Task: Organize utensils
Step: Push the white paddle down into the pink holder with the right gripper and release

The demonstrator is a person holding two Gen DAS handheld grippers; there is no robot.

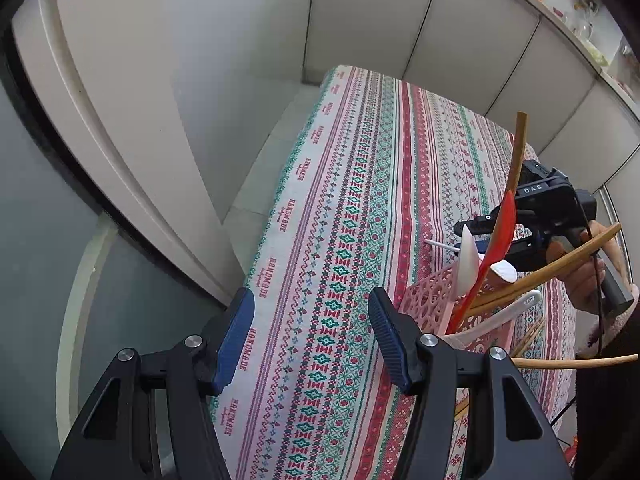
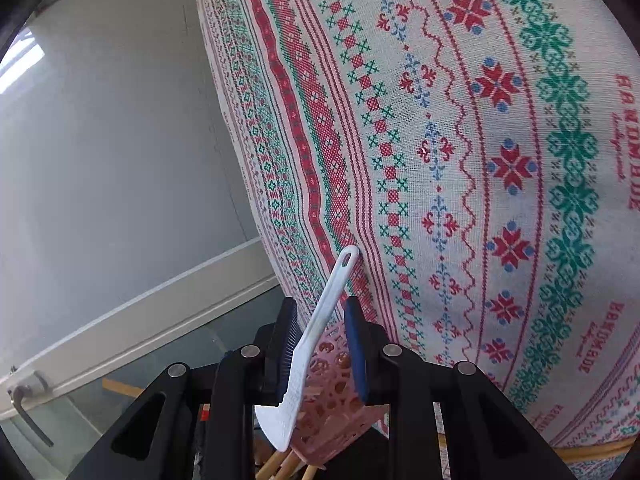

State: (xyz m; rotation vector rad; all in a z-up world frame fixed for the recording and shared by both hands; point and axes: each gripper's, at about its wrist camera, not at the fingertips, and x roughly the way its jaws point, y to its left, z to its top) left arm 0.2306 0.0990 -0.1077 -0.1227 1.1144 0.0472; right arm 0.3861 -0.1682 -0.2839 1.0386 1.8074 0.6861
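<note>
Utensils are standing in a pink basket [image 1: 430, 300] on the patterned desk [image 1: 352, 200], seen from the left wrist; the left hand-held gripper [image 1: 312, 344] is gaping wide, holding nothing. In the right wrist view, the right hand-held gripper [image 2: 318, 344] is sitting partly open around a white spatula [image 2: 316, 340], its grip unclear.

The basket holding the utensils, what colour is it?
Pink, with a cut-out lattice pattern; the basket shows best in the left wrist view.
</note>
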